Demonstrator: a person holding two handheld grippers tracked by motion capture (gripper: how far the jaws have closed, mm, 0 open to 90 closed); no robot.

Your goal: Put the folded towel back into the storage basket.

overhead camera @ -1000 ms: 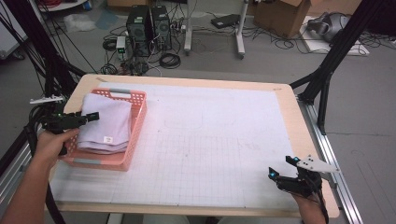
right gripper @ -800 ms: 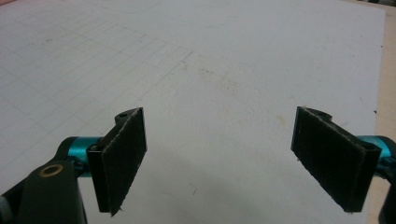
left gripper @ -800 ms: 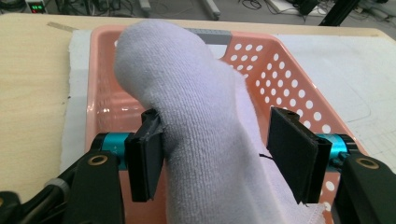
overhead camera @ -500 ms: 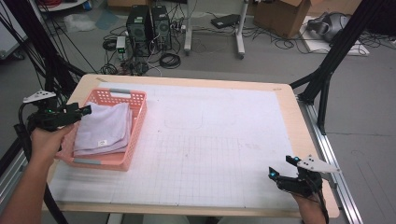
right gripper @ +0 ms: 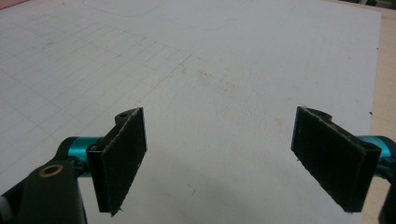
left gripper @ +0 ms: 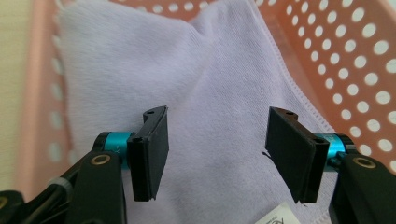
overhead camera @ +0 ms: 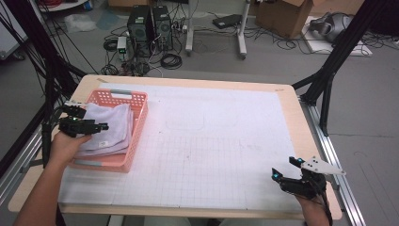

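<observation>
Towel folded in the pink basket at the table's left

My left gripper hangs over the towel, jaws spread, nothing pinched; my right gripper sits well apart above the white mat, jaws wide too

towel: pale lavender terry cloth, folded flat, hemmed edge stitched along one side
towel's label: small white tag near one corner, print too small to read
towel's surface: soft nap, a shallow crease running from the far edge toward the middle
towel's place: lying inside the pink basket, covering most of its floor
basket: salmon-pink plastic, rectangular, walls pierced with rows of round holes
basket's place: sitting upright at the left end of the tabletop, near its far corner
</observation>
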